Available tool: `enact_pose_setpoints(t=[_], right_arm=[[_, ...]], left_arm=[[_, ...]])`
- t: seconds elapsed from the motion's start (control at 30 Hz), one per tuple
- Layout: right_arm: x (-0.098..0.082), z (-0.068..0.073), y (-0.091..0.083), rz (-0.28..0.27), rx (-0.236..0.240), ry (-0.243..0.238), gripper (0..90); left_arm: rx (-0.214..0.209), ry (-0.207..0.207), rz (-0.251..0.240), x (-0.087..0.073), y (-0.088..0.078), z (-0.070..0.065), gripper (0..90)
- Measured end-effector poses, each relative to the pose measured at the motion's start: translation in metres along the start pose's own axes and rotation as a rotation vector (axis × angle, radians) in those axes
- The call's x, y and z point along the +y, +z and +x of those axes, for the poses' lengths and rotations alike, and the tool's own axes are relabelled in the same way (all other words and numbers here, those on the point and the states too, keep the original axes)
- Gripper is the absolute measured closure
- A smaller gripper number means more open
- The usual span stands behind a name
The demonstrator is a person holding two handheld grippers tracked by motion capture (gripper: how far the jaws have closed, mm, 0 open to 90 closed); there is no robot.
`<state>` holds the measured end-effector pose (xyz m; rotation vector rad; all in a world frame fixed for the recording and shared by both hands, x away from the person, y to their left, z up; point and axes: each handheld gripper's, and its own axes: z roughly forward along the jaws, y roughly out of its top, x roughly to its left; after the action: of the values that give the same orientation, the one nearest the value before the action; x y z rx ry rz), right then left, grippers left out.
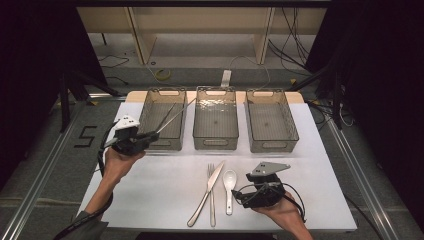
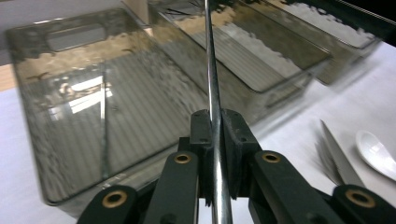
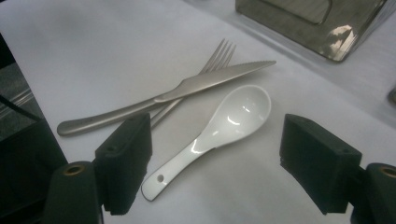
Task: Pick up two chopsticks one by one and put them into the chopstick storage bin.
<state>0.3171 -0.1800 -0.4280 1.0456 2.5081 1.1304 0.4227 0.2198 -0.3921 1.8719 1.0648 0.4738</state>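
Left gripper [image 2: 215,154] clenched on a slim metal rod [image 2: 211,70], tip reaching toward one o'clock above the left tray [image 1: 161,119]. Right gripper [image 3: 215,163] released, jaws wide astride the white spoon [image 3: 224,123] on the table [image 1: 160,190], beside knife [image 3: 187,91] and fork [image 3: 219,58]. Risks: thin rod pivoting or slipping between pads, snagging the tray rim; spoon skidding aside under a closing jaw.

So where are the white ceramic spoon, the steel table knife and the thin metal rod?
White ceramic spoon [image 3: 243,109], right gripper view, bowl.
Steel table knife [image 3: 212,79], right gripper view, blade.
Thin metal rod [image 2: 213,84], left gripper view, shaft.
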Motion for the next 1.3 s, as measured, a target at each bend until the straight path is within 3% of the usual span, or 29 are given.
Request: enact_pose_setpoints(t=[0.4,0.6,0.87,1.13,1.3], right_arm=[[-0.005,0.003,0.000,0.019,-0.012,0.005,24.7],[-0.006,0.003,0.000,0.024,-0.008,0.005,24.3],[-0.006,0.004,0.000,0.023,-0.002,0.004,23.0],[-0.007,0.003,-0.002,0.012,0.005,0.013,20.8],[-0.006,0.005,-0.002,0.014,0.012,0.008,20.9]], left_arm=[[0.116,-0.099,0.006,0.013,0.021,0.030,83.1],[0.144,-0.139,0.025,0.016,0.034,0.041,83.0],[0.180,-0.191,0.068,0.016,0.052,0.050,83.0],[0.206,-0.200,0.106,0.018,0.064,0.052,82.8],[0.213,-0.227,0.119,0.019,0.069,0.053,82.4]])
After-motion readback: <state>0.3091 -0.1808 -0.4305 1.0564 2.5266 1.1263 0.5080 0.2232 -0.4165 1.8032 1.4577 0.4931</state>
